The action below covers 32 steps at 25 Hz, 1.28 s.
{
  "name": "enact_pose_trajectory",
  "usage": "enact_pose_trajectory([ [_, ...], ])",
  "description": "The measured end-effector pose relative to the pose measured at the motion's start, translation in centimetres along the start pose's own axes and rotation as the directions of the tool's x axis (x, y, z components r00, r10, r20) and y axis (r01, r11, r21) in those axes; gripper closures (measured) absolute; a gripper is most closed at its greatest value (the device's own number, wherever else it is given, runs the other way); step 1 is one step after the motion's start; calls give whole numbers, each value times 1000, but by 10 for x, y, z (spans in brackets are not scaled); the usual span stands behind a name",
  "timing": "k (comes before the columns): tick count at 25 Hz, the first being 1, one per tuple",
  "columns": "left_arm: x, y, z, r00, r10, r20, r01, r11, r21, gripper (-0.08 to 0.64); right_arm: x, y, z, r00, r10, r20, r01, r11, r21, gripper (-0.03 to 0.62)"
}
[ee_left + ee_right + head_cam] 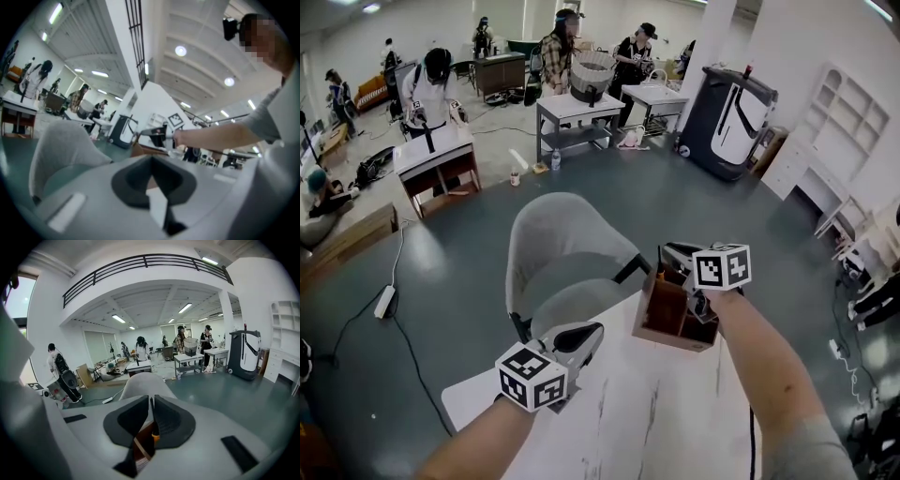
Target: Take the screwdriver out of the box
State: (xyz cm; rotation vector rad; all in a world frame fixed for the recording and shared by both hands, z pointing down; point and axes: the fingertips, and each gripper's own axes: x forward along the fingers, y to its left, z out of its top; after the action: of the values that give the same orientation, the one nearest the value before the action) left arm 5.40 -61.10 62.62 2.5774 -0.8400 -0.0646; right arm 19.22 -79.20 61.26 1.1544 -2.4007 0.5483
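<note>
A brown open box stands on the far edge of the white marbled table. My right gripper reaches over the box's far side. In the right gripper view, my right gripper has its jaws almost together on a thin dark shaft with an orange part, the screwdriver, and the box's brown inside lies below. My left gripper hovers over the table left of the box with its jaws together and nothing in them. From the left gripper, the box shows ahead.
A grey chair stands right behind the table, close to the box. Beyond it are a dark floor, a black-and-white machine, work tables with several people, and a power strip with its cable at the left.
</note>
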Motion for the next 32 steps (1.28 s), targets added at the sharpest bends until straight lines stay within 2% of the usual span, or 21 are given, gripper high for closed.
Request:
enact_pose_trajectory([
  [12,-2,1,-10,1000,-17,-7,17,1000,-8,555,18,0,-1,999,-16,-37,15,999,-30,581],
  [25,-4,-1,-15,1000,-27,-7,27,1000,-9,555,20,1,-5,999,7,-33,-7,1000,-3,581],
  [32,-5,0,-17,1000,-27,-5,26,1000,-8,555,23,-2,-12,999,-12,-51,11,1000,-19,583],
])
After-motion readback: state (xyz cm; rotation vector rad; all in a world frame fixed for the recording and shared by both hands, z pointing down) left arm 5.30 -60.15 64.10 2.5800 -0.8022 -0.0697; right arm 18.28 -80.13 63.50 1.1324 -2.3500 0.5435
